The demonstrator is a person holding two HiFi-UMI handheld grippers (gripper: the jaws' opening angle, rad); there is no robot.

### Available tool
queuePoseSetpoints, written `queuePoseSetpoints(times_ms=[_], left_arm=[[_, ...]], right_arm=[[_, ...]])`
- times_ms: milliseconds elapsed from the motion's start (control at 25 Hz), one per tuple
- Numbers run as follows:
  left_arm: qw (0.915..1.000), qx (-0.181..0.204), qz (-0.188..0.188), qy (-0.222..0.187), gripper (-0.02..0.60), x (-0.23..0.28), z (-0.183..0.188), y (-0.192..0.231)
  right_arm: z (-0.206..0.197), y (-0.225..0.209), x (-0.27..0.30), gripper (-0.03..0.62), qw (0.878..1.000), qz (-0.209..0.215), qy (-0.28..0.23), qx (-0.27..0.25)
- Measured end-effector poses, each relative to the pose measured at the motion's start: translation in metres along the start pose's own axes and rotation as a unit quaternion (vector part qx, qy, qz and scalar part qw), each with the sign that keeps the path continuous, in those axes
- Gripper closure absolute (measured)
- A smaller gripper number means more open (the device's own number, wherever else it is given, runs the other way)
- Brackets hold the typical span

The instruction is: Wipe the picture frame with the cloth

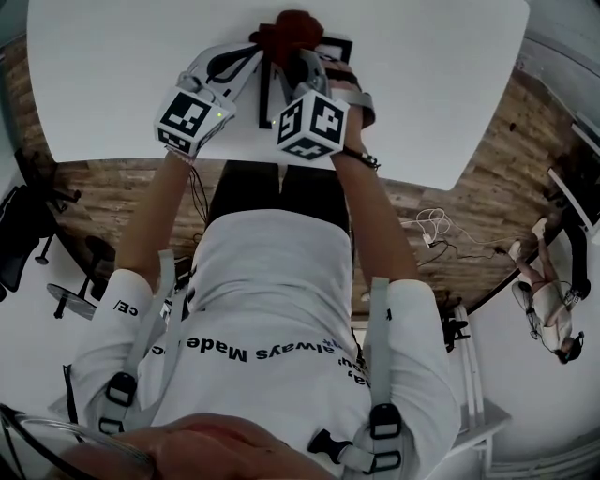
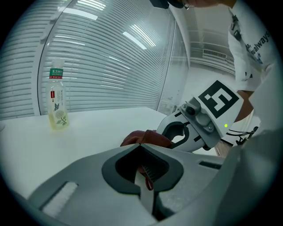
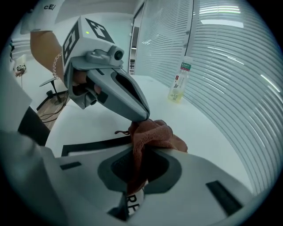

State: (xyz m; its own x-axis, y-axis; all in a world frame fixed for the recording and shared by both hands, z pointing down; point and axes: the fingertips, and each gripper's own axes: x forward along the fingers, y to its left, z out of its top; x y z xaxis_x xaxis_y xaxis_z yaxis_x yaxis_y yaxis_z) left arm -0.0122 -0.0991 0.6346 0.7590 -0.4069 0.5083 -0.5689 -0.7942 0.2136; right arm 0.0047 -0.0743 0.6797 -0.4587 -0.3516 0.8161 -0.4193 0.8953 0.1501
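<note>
Head view: your left gripper (image 1: 269, 44) and right gripper (image 1: 300, 54) meet over the black picture frame (image 1: 265, 101). The frame lies near the middle of the worktop's (image 1: 450, 84) near edge, and the red cloth (image 1: 298, 26) is bunched on top of it.

Left gripper view: your fingers are nearly together, with a bit of cloth (image 2: 146, 137) pinched between them. A bottle (image 2: 57, 99) stands well apart.

Right gripper view: your fingers are closed on the cloth (image 3: 154, 132), and its white tag hangs between them. The frame (image 3: 88, 145) lies flat just beside.

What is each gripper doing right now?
Left gripper: closed on the red cloth.
Right gripper: closed on the same cloth.
</note>
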Motion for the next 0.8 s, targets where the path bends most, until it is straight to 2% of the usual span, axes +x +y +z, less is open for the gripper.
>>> queuePoseSetpoints(times_ms=[280, 800], left_arm=[[1.0000, -0.001, 0.007, -0.005, 0.580, -0.002, 0.004, 0.005], [0.9994, 0.013, -0.006, 0.030, 0.580, 0.018, -0.021, 0.006]], right_arm=[[-0.009, 0.032, -0.008, 0.579, 0.999, 0.039, 0.014, -0.015], [-0.031, 0.094, -0.031, 0.579, 0.993, 0.111, 0.033, -0.022]])
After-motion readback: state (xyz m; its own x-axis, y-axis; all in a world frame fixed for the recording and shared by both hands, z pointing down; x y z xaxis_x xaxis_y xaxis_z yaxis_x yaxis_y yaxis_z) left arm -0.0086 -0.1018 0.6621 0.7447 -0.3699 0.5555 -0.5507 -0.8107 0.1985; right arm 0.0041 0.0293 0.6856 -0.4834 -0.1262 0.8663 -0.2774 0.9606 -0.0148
